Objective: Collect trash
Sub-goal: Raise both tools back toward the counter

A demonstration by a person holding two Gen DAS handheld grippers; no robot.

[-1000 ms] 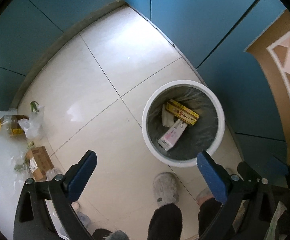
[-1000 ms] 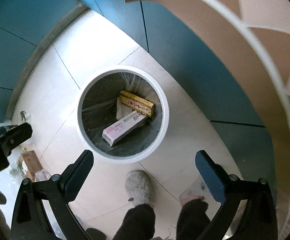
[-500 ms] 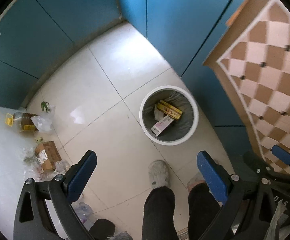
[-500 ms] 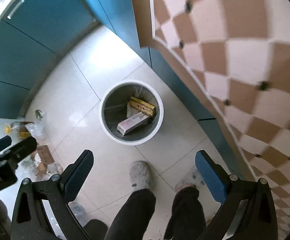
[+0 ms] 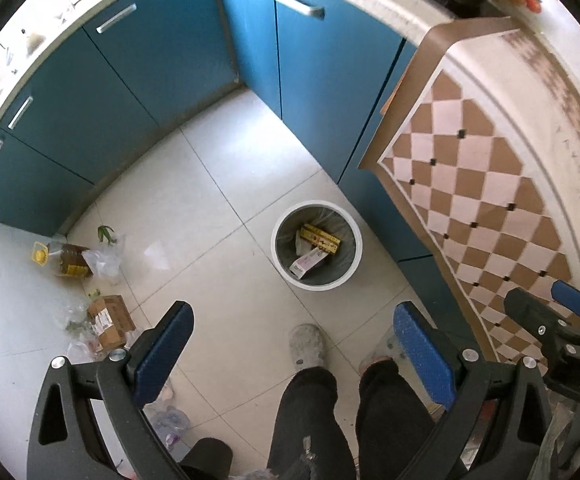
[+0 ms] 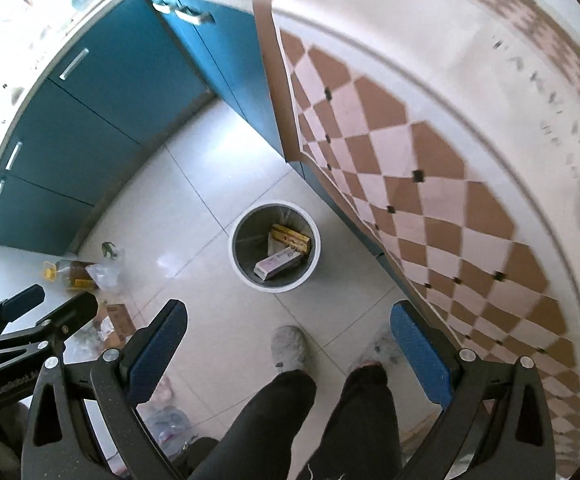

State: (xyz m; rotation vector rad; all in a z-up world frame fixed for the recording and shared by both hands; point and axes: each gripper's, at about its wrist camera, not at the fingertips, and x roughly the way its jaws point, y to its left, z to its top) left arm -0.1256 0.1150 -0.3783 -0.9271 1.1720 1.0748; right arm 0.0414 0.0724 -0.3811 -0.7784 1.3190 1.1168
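A white round trash bin (image 5: 354, 256) with a grey liner stands on the tiled floor, also in the right wrist view (image 6: 237, 256). In it lie a yellow box (image 5: 322, 237) and a pink-and-white box (image 5: 308, 262). My left gripper (image 5: 292, 344) is open and empty, high above the floor. My right gripper (image 6: 288, 340) is open and empty, also high up. On the floor at the left lie a cardboard box (image 5: 110, 320), an oil bottle (image 5: 64, 260) and a clear plastic bag (image 5: 104, 258).
Blue cabinets (image 5: 150, 80) line the back and right. A table with a brown-and-pink checked cloth (image 5: 482, 200) stands at the right. The person's legs and grey slippers (image 5: 306, 346) are below the grippers. Crumpled plastic (image 5: 166, 420) lies at the lower left.
Both grippers have risen well away from the bin, which now looks much smaller. Cabinets and the tablecloth have come into view. Both stay open and empty.
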